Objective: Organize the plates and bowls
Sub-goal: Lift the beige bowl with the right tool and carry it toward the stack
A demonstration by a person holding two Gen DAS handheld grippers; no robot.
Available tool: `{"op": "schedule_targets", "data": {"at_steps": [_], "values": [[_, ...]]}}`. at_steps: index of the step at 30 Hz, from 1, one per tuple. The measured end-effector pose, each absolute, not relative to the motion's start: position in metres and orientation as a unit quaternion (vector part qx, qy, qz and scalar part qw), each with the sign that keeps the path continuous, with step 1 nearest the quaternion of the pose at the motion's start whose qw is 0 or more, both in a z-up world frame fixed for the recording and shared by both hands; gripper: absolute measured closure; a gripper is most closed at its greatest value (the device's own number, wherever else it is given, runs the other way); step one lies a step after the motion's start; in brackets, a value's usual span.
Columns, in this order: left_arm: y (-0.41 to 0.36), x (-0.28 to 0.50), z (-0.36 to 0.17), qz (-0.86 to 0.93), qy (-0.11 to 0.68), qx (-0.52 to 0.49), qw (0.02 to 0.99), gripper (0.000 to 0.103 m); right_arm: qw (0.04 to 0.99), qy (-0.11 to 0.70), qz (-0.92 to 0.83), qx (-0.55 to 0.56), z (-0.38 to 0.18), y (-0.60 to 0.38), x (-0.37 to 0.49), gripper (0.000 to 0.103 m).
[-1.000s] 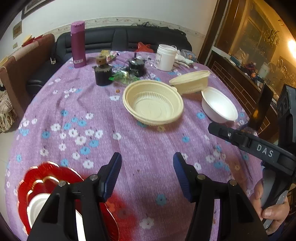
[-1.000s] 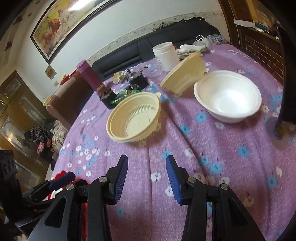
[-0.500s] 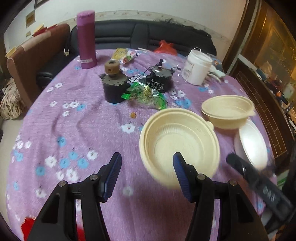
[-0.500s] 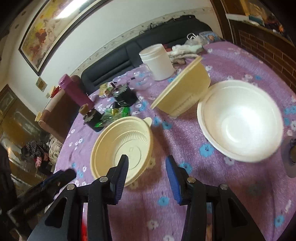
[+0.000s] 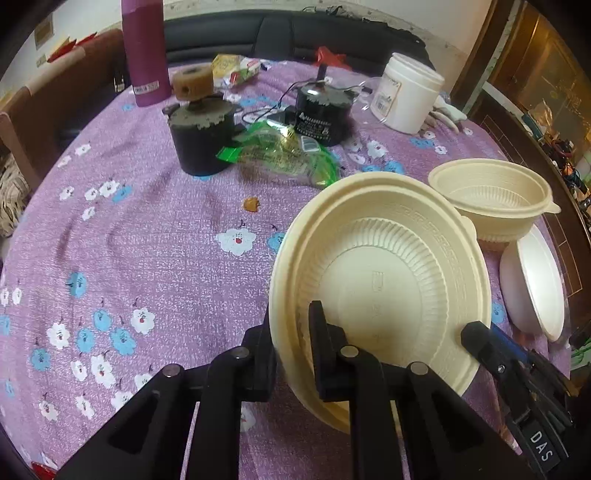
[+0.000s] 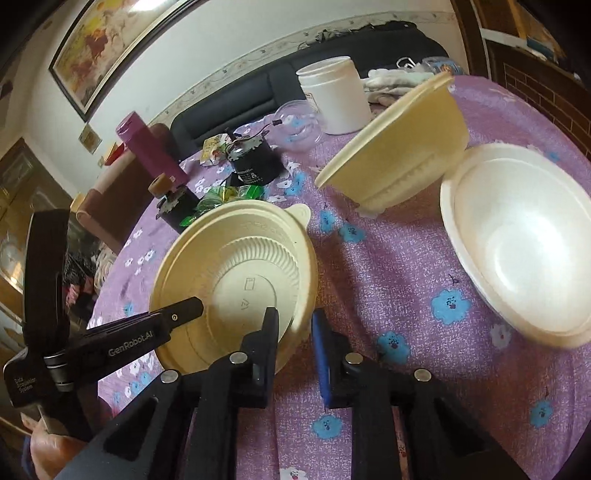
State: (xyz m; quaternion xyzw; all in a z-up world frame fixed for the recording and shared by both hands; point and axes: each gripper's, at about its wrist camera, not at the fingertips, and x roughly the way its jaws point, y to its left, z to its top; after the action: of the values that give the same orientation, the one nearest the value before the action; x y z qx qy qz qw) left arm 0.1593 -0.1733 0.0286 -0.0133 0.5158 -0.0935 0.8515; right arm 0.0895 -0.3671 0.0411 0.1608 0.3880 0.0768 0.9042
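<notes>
A wide cream bowl (image 5: pixel 384 280) lies on the purple flowered cloth, also in the right wrist view (image 6: pixel 236 280). My left gripper (image 5: pixel 291 343) is shut on its near left rim, one finger inside and one outside. My right gripper (image 6: pixel 293 332) straddles the bowl's right rim, its jaws narrowed around the rim; whether they pinch it is unclear. A second cream bowl (image 5: pixel 491 195) stands behind it, tilted against a white foam bowl (image 6: pixel 517 243) in the right wrist view (image 6: pixel 399 147). The white foam bowl (image 5: pixel 535 284) lies at the right.
Behind the bowls are a green plastic wrapper (image 5: pixel 280 155), two dark round motors (image 5: pixel 201 136) (image 5: pixel 321 110), a white jar (image 5: pixel 406 96) and a magenta bottle (image 5: pixel 144 51). A black sofa (image 5: pixel 280 33) stands past the table's far edge.
Both grippers moved forward to the wide cream bowl and narrowed on its rim, the left at the left side, the right at the right. The red plates have left the left view.
</notes>
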Motion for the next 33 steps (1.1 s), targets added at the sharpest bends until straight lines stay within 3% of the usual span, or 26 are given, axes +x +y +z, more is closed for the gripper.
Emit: {"op": "schedule_targets", "data": {"at_steps": [11,15,24,33], "values": [[-0.181,0.083,0.066,-0.108,0.475,0.031,0.873,0.087,0.908,0.372,0.094,0.169,0.076,-0.376,0.035,0.084],[-0.186,0.046,0.065,-0.132,0.477,0.043,0.868,0.082,0.913,0.364,0.099,0.156,0.082,-0.377,-0.001,0.084],[-0.19,-0.04,0.041,-0.181,0.487,0.062,0.852,0.076,0.897,0.399,0.124,0.142,0.057,-0.387,-0.089,0.082],[-0.184,-0.05,0.025,-0.137,0.448,0.081,0.88,0.076,0.895,0.41,0.121,0.127,0.034,-0.372,-0.091,0.082]]}}
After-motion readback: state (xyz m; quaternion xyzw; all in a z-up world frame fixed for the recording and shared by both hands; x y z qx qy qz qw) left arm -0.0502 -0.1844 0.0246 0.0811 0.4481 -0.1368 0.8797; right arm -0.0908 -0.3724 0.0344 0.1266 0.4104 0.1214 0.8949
